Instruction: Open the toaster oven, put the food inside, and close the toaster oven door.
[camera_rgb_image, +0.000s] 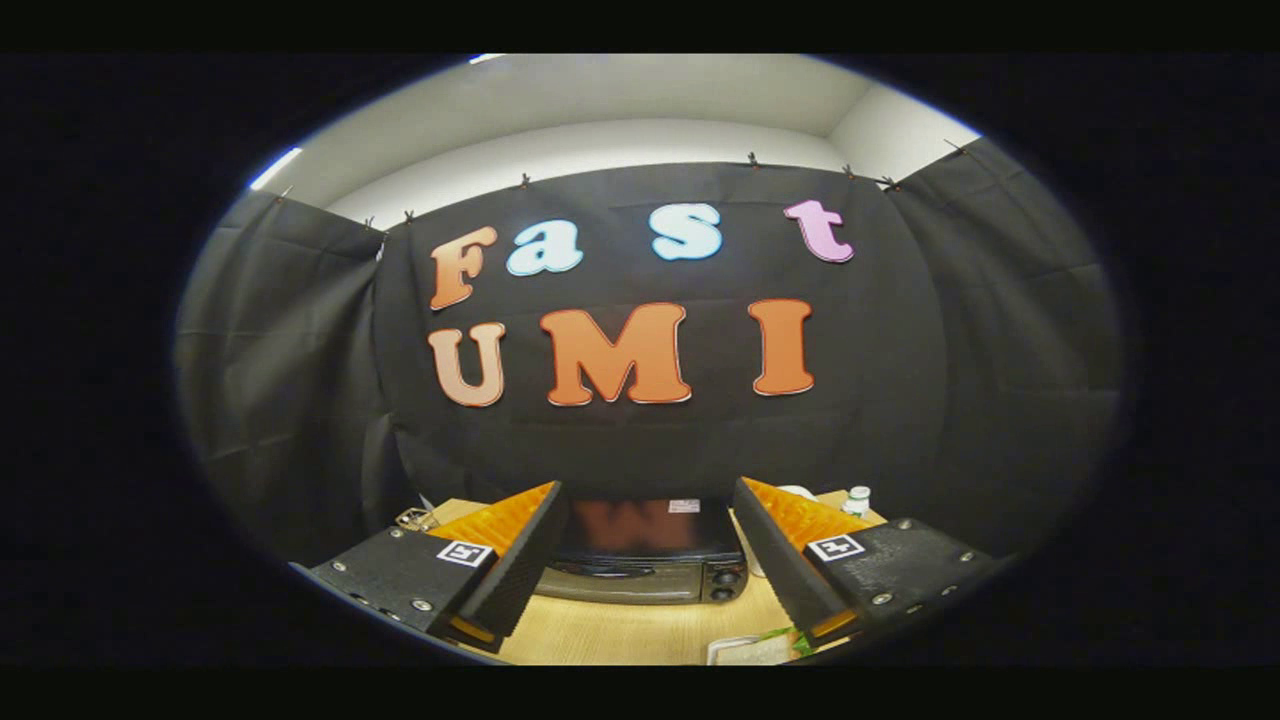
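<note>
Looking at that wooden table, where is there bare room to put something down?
Bare wood lies on the table between the open gripper fingers, in front of the toaster oven. It is crowded near the right finger: a white tray with something green below it, a small white bottle beyond it. A small metal object sits beyond the left finger.

Fisheye camera riding on the claw (645, 560), looking forward and level along its spread fingers, raised above the bench (640, 630); toaster oven (650, 560) near ahead
</note>
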